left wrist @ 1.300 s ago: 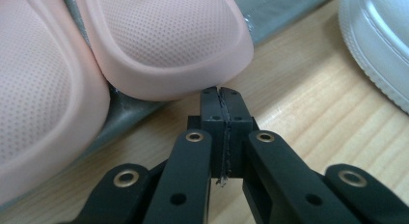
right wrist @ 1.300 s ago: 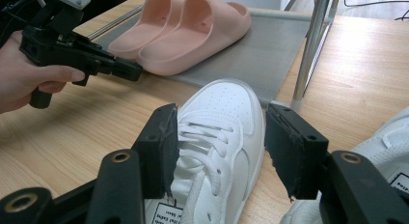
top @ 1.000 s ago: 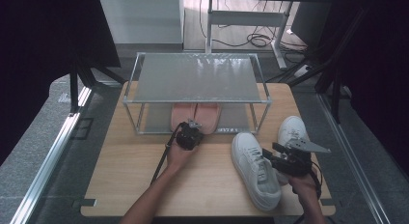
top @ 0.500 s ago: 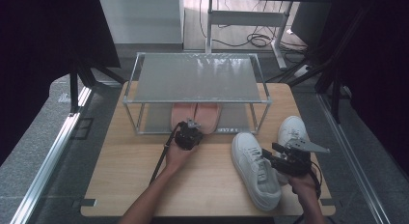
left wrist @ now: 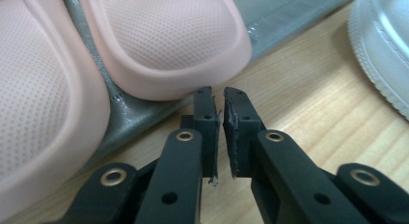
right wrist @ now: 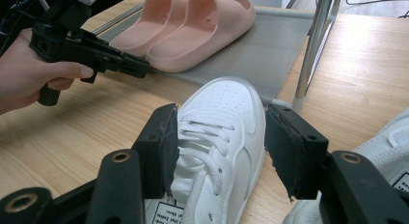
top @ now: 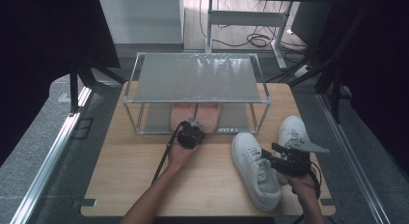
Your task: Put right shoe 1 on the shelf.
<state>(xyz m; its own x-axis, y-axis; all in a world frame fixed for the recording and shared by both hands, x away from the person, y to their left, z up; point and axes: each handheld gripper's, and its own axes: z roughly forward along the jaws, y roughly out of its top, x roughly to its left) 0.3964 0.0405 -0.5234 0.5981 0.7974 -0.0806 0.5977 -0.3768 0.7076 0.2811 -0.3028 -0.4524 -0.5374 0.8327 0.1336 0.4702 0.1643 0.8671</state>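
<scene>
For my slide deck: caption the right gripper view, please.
Open right claw straddles a white sneaker, pink slippers beyond.

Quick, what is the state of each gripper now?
Left gripper: jaws just opening slightly, nothing between them, beside the pink rubber slippers.
Right gripper: open around the white lace-up sneaker.

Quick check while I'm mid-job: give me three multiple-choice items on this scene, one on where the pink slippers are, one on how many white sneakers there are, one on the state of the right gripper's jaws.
1. Where do the pink slippers lie?
A. on the rack's top shelf
B. on the rack's lower shelf
C. on the bare table

2. How many white sneakers are on the table?
A. one
B. two
C. three

3. How do the right gripper's jaws stand?
A. wide apart, either side of a sneaker
B. clamped on a slipper
C. shut on nothing

Answers: 1 B, the high view shows them under the top shelf; 2 B, the near sneaker and a second beside it; 3 A, the right gripper view shows gaps beside both pads.
</scene>
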